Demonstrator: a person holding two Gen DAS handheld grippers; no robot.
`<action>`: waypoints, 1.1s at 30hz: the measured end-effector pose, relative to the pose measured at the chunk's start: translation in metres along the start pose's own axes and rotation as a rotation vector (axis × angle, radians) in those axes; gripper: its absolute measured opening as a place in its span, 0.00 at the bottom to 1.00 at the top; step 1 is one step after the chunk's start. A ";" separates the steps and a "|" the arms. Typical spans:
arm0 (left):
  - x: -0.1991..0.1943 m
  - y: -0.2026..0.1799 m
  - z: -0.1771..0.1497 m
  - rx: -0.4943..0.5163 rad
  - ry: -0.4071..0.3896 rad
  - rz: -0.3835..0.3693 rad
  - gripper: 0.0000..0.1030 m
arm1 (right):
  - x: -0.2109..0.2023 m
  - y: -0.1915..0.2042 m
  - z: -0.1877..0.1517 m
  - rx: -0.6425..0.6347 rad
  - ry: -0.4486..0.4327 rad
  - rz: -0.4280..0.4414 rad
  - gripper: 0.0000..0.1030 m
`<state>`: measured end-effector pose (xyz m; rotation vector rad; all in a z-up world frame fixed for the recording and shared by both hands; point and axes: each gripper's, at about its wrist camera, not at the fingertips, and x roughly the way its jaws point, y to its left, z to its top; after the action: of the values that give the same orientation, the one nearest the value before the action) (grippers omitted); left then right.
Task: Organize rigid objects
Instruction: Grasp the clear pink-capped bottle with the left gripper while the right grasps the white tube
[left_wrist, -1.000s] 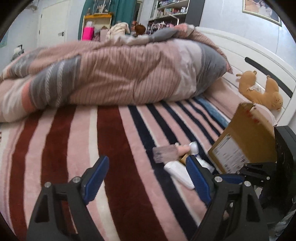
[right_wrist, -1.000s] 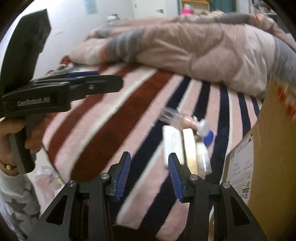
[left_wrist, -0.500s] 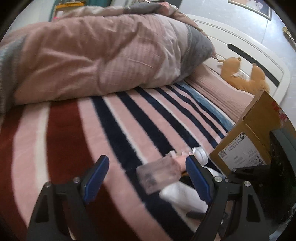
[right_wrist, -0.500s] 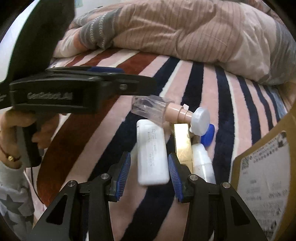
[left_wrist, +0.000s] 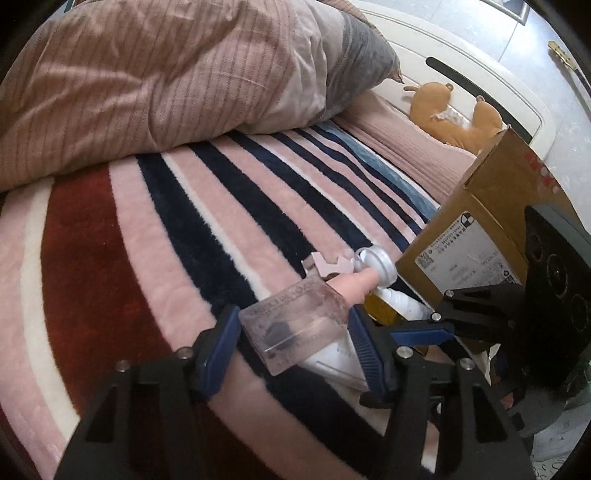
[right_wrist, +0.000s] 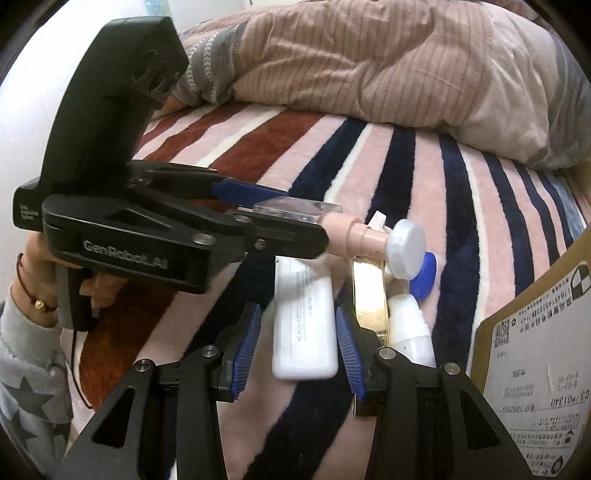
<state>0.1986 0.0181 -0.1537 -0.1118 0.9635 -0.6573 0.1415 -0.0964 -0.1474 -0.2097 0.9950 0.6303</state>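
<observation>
A clear square bottle (left_wrist: 295, 325) with a pink neck lies on the striped blanket. My left gripper (left_wrist: 293, 345) is closed around its body, both blue pads touching its sides; the bottle also shows in the right wrist view (right_wrist: 295, 210). My right gripper (right_wrist: 299, 343) is open with a flat white container (right_wrist: 304, 317) between its pads, not gripped. Beside it lie a gold box (right_wrist: 369, 295), a white tube (right_wrist: 410, 328), a round white cap (right_wrist: 406, 247) and a blue lid (right_wrist: 424, 277).
An open cardboard box (left_wrist: 491, 229) stands to the right of the items, also in the right wrist view (right_wrist: 535, 350). A bunched pink duvet (left_wrist: 166, 81) fills the back of the bed. A brown plush toy (left_wrist: 447, 114) lies by the white headboard.
Both grippers moved forward onto the items. The left one narrowed around the clear bottle. The right one opened wider and now straddles the white container.
</observation>
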 end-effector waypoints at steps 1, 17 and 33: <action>0.000 0.001 0.000 -0.001 0.000 0.004 0.56 | -0.001 0.000 -0.001 0.000 0.000 0.004 0.37; -0.018 0.004 -0.019 -0.044 -0.001 0.037 0.54 | 0.001 0.005 0.001 0.009 0.021 0.045 0.45; -0.023 0.003 -0.037 -0.075 0.015 0.082 0.52 | 0.008 0.007 0.005 0.006 0.033 -0.014 0.31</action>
<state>0.1615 0.0410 -0.1594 -0.1329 1.0017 -0.5478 0.1445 -0.0856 -0.1501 -0.2225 1.0266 0.6124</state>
